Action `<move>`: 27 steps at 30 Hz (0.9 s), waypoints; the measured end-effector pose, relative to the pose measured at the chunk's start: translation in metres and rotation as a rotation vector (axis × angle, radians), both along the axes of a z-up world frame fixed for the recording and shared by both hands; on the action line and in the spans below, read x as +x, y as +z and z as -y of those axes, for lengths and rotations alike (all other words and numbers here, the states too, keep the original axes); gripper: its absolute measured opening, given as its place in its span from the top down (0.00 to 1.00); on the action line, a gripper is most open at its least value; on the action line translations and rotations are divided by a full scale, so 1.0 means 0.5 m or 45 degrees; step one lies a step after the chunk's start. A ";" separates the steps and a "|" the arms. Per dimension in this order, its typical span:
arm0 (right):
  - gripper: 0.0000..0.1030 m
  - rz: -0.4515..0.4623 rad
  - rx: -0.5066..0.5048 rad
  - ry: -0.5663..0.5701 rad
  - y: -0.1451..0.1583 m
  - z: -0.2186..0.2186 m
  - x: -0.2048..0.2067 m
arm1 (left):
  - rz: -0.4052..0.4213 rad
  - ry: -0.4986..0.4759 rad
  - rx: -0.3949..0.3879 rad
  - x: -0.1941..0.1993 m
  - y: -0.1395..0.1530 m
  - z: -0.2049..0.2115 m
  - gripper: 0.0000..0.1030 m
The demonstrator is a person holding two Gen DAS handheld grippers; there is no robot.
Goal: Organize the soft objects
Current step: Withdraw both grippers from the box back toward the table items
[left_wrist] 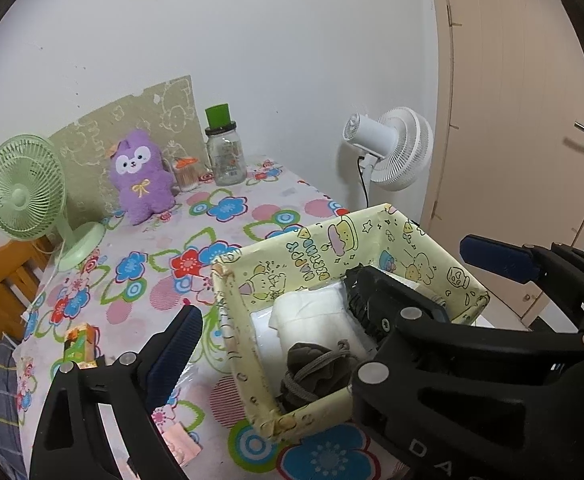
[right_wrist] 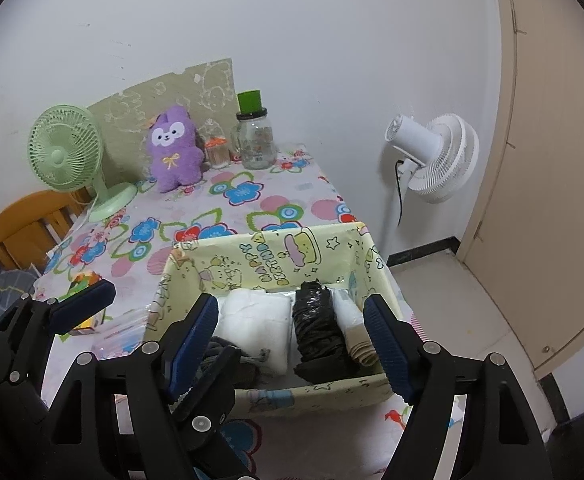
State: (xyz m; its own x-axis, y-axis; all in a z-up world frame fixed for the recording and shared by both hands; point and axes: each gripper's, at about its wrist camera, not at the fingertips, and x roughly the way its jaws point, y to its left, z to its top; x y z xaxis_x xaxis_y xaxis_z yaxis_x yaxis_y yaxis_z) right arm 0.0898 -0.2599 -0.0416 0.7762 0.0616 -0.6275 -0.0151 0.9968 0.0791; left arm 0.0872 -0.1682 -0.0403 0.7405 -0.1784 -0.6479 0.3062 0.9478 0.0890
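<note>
I see both hand-held grippers, left (right_wrist: pixel 154 312) and right (right_wrist: pixel 294 332), released and empty over the yellow box (right_wrist: pixel 276 256) on the floral surface (right_wrist: pixel 236 196), their fingers hiding parts of the white cloth (right_wrist: pixel 258 320), black bundle (right_wrist: pixel 316 328) and grey drawstring pouch (left_wrist: pixel 318 368) inside.

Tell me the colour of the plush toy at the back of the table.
Purple, with a white face; the plush toy shows best in the left wrist view.

A box (right_wrist: pixel 276 392) sits at the surface's (right_wrist: pixel 252 208) near right edge, holding a folded cloth (right_wrist: pixel 258 320) left of a bag roll (right_wrist: pixel 316 328). Plush toy (right_wrist: pixel 174 148) and jar (right_wrist: pixel 256 144) stand behind.
</note>
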 end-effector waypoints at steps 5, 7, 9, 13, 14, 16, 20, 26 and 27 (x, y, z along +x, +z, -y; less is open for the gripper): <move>0.24 0.017 -0.011 0.004 0.010 -0.017 -0.015 | 0.014 0.014 -0.003 -0.017 0.009 -0.015 0.06; 0.24 0.021 -0.020 0.005 0.012 -0.024 -0.021 | 0.018 0.022 -0.003 -0.023 0.011 -0.022 0.06; 0.24 0.027 -0.027 0.007 0.015 -0.034 -0.028 | 0.021 0.027 -0.001 -0.030 0.013 -0.029 0.06; 0.24 0.036 -0.027 0.012 0.019 -0.050 -0.041 | 0.032 0.036 0.000 -0.041 0.018 -0.046 0.05; 0.24 0.038 -0.029 0.014 0.021 -0.054 -0.043 | 0.036 0.040 -0.001 -0.044 0.019 -0.051 0.05; 0.22 0.043 -0.034 0.023 0.023 -0.064 -0.048 | 0.042 0.049 -0.002 -0.050 0.022 -0.062 0.05; 0.19 0.062 -0.043 0.041 0.029 -0.088 -0.057 | 0.052 0.067 -0.009 -0.059 0.024 -0.082 0.05; 0.17 0.074 -0.045 0.075 0.035 -0.121 -0.069 | 0.068 0.101 -0.006 -0.075 0.030 -0.113 0.05; 0.16 0.075 -0.044 0.080 0.036 -0.126 -0.070 | 0.072 0.106 -0.005 -0.078 0.031 -0.120 0.04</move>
State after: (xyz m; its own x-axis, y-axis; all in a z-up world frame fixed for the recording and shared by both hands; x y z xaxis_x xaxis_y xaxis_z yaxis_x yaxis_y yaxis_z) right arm 0.0546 -0.1968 -0.0238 0.8073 0.0902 -0.5832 -0.0811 0.9958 0.0416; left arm 0.0483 -0.1083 -0.0249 0.7881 -0.1170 -0.6043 0.2210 0.9701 0.1003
